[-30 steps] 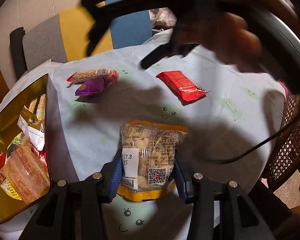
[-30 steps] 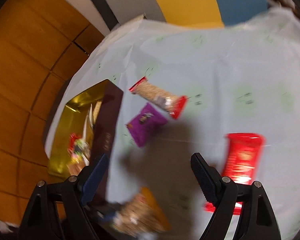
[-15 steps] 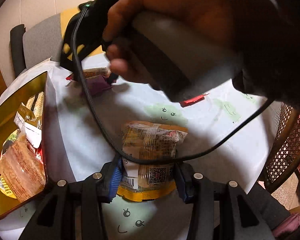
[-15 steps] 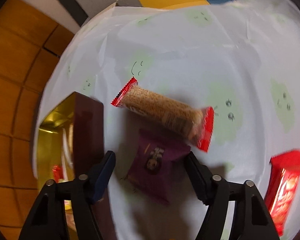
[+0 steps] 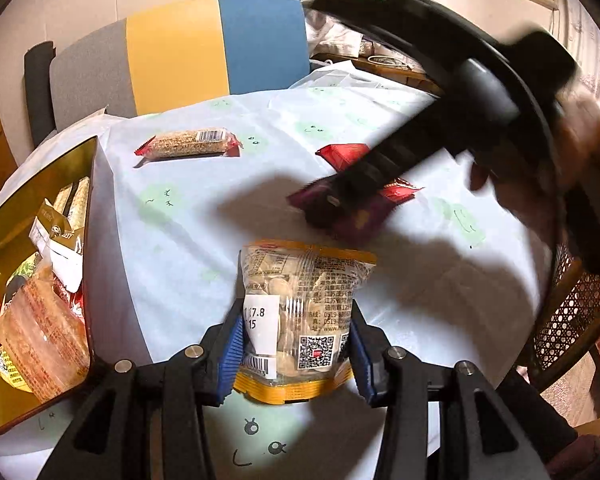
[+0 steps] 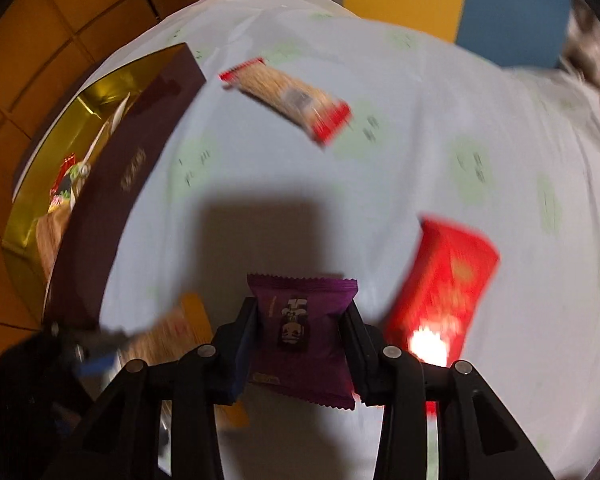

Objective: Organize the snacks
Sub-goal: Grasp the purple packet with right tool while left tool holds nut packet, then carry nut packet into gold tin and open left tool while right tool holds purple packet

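Wrinkled tablecloth (image 5: 188, 216); left fingers (image 5: 231, 350) grip crinkly cracker bag (image 5: 300, 316), right fingers (image 6: 236, 344) apparently pinch purple packet (image 6: 302, 332).

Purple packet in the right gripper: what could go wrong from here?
1. The right gripper pinches the purple packet only by its side edges, so the soft wrapper may slip or buckle.
2. The left gripper holds the yellow-edged snack bag close beside it; the two could collide heading for the gold box.
3. The box already looks crowded, so packets may not settle inside.
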`<state>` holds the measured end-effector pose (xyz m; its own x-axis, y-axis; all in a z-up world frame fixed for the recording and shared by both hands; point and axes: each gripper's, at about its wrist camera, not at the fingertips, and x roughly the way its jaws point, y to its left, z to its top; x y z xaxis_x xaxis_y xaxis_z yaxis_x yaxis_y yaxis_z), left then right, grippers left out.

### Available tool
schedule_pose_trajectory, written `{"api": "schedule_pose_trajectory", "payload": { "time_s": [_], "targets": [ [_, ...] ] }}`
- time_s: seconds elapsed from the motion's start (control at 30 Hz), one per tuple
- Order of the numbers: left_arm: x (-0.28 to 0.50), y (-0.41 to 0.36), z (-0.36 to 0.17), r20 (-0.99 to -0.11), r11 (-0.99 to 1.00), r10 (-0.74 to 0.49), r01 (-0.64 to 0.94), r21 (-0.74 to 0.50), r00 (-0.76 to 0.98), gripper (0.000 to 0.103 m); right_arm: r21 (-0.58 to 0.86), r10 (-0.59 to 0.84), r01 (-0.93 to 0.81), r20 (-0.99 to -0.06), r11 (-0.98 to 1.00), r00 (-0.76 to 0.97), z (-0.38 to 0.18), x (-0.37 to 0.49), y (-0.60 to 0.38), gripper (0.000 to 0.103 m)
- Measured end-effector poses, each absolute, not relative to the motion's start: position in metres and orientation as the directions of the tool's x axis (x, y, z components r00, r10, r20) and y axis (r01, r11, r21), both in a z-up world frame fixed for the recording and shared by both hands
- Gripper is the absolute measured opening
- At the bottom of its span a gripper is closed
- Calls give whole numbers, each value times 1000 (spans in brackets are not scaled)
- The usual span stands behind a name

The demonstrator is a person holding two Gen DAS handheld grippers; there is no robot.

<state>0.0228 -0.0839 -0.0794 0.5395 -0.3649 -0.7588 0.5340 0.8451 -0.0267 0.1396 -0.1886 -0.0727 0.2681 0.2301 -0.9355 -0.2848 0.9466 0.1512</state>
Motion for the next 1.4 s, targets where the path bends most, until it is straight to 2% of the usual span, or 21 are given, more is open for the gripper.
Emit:
{"api": "schedule_pose_trajectory", "payload": {
  "time_s": [0.2, 0.37, 0.9, 1.1, 1.4],
  "targets": [
    [28, -83, -78, -775, 851, -360, 524, -45, 519, 47, 104, 206, -295, -916, 950, 343, -76, 114, -191, 41],
    [35, -81, -74, -791, 869, -347, 490, -68, 505, 46, 139, 241, -279, -895, 950, 375, -79, 100, -193, 42],
    [20, -66, -40, -765, 893, -338, 444, -77, 547, 46, 160, 267, -243, -817, 957, 512, -76, 61, -208, 42],
    [17, -56, -21, -727, 898, -354, 432, -88, 588, 46, 178, 267, -217, -818, 960, 509, -75, 58, -213, 42],
    [20, -44, -5, -701, 901, -380, 411, -135, 603, 46, 122, 223, -217, -813, 969, 537, -77, 56, -204, 42]
  ]
}}
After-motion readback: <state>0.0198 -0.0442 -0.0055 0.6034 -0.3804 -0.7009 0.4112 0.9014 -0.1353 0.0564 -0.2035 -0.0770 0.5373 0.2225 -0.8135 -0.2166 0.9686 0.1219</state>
